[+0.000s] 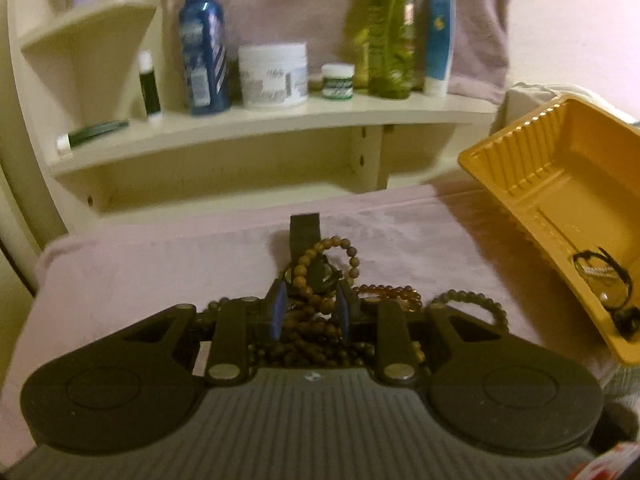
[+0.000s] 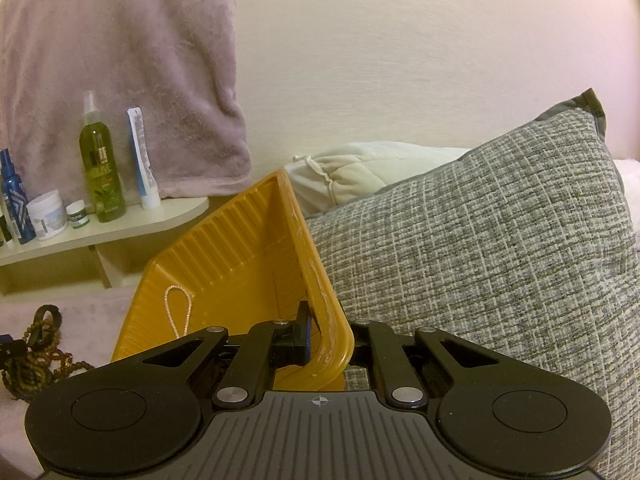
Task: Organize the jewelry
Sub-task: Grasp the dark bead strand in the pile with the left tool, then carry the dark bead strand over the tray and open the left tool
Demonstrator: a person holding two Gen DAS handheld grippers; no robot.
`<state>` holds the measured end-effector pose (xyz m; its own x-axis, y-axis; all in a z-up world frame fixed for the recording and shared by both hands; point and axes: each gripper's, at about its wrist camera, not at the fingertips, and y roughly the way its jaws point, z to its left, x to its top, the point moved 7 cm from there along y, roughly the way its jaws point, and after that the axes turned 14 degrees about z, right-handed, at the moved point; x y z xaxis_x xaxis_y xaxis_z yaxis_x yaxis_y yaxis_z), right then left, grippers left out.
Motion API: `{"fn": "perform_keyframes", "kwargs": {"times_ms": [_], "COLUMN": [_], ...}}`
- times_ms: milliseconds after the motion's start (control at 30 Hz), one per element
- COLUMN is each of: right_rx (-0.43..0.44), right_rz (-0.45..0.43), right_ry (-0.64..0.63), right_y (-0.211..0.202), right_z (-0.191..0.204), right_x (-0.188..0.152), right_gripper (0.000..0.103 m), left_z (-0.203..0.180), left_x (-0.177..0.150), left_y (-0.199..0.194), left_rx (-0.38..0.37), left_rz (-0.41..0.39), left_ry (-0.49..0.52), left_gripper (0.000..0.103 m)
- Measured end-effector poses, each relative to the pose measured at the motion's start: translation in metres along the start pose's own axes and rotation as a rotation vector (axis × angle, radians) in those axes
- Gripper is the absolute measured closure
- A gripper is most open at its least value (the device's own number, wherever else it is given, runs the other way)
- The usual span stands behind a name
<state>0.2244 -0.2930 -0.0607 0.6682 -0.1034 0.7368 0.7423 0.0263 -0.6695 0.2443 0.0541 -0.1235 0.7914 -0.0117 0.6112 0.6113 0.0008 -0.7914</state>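
Bracelet (image 1: 602, 280) and chain (image 2: 178, 312) inside tray (image 2: 240, 240)

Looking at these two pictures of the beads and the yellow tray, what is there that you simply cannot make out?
- Left wrist view: the lower part of the bead pile is hidden behind the left gripper.
- Left wrist view: the small dark items in the yellow tray are cut by the picture edge and too blurred to name.
- Right wrist view: the right gripper has one finger hidden behind the tray rim.
- Both views: bottle labels are too blurred to read.
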Motion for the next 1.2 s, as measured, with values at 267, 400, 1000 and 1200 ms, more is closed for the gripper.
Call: {"fn": "perform_keyframes", "kwargs": {"times_ms": [267, 400, 1000, 1200], "right_rx": [0.0, 0.002, 0.009, 0.014], "right_rz": [0.0, -0.001, -0.008, -0.013], "right_ry": [-0.001, -0.003, -0.004, -0.007], "right_y": [0.001, 0.001, -0.002, -0.005], "right_z": [0.0, -0.001, 0.002, 0.004], "right_x": [-0.001, 0.0, 0.002, 0.003], "right_gripper": [0.094, 0.094, 0.094, 0.094], "left_z": [0.004, 0.006, 0.015, 0.019], "left_x": [0.004, 0.003, 0.062, 0.088], "left_y": [0.014, 0.012, -0.076, -0.107], "left_rx": [-0.021, -0.039, -0.051, -0.055], "left_rz": [0.027, 0.03, -0.153, -0.223], "left_ry": [-0.076, -0.088, 0.071, 0.097], "left_gripper": [0.087, 0.096, 0.098, 0.098]}}
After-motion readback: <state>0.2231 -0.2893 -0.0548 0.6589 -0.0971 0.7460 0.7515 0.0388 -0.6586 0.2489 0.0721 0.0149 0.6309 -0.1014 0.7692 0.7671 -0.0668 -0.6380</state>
